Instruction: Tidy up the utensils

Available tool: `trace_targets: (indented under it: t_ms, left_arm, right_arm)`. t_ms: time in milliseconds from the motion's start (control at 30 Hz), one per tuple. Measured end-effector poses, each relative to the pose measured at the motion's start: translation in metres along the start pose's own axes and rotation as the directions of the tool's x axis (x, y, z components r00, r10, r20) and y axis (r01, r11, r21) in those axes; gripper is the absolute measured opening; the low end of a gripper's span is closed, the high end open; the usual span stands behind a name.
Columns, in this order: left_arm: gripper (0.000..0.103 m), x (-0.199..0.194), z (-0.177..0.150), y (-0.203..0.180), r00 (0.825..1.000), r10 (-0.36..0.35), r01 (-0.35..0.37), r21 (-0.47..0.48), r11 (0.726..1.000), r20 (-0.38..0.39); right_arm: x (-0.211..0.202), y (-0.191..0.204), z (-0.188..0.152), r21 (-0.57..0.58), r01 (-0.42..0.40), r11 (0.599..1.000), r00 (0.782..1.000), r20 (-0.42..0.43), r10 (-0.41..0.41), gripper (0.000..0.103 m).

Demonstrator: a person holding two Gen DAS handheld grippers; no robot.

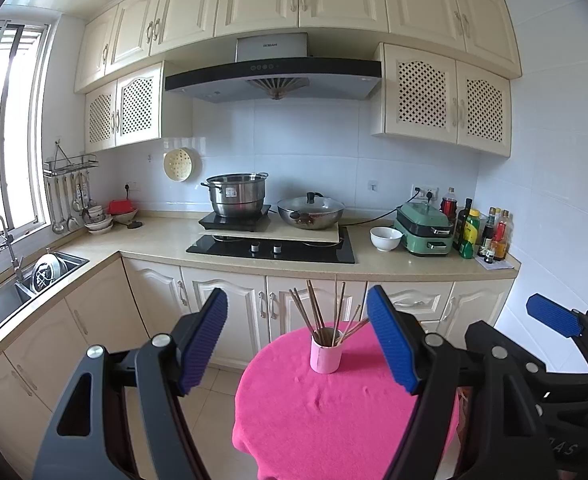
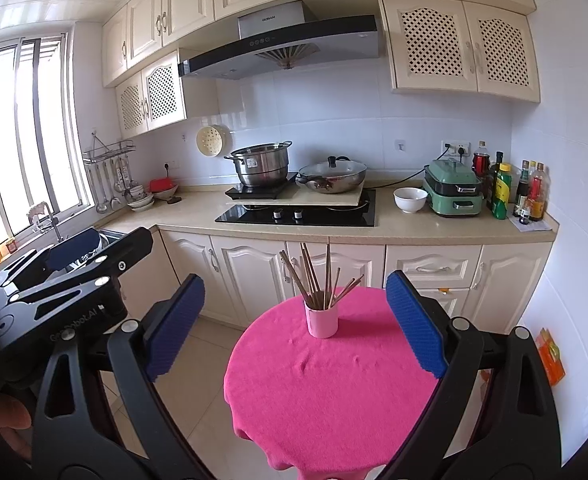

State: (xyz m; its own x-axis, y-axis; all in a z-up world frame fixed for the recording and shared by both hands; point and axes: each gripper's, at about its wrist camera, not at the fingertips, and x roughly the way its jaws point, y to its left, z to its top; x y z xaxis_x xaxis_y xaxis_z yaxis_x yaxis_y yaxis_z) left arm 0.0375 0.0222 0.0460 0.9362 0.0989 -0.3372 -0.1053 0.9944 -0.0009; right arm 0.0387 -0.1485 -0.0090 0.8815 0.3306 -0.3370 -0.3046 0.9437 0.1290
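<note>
The left tool (image 1: 297, 340) hangs released, its blue pads spread wide and nothing between them; the right tool (image 2: 295, 322), just beside it, is the same, agape and empty. Ahead of both and a little below, framed in the gap of each pair of pads, stands a pink cup (image 1: 325, 354) on the pink-clothed tabletop (image 1: 333, 412), toward its far edge. The chopsticks (image 1: 321, 312) are already in the cup, standing tips down and fanned out: a bunch leans left, a few stand near upright, and a couple splay low to the right. No loose chopstick shows on the cloth, so to my eye the sorting is either done or about to begin with pulling sticks out. If a stick is to be taken, I would go for one of the right-leaning ones, which stand apart from the bunch, and close on it above the rim. The cup looks light and tall, so a sideways tug could tip it; the other tool might steady it by the wall, and the lift should follow the stick's own lean.
</note>
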Motion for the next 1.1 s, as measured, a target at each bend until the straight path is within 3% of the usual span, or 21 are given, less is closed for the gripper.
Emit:
trace_targets:
  t_ms: [1100]
  left_arm:
    - [0.071,0.0038,-0.0019,-0.0032,1.0,-0.002,0.002,0.01,1.0,-0.013]
  right_arm:
    - [0.0058,-0.0048,0.001,0.01,0.011,1.0,1.0,-0.021,-0.011,0.091]
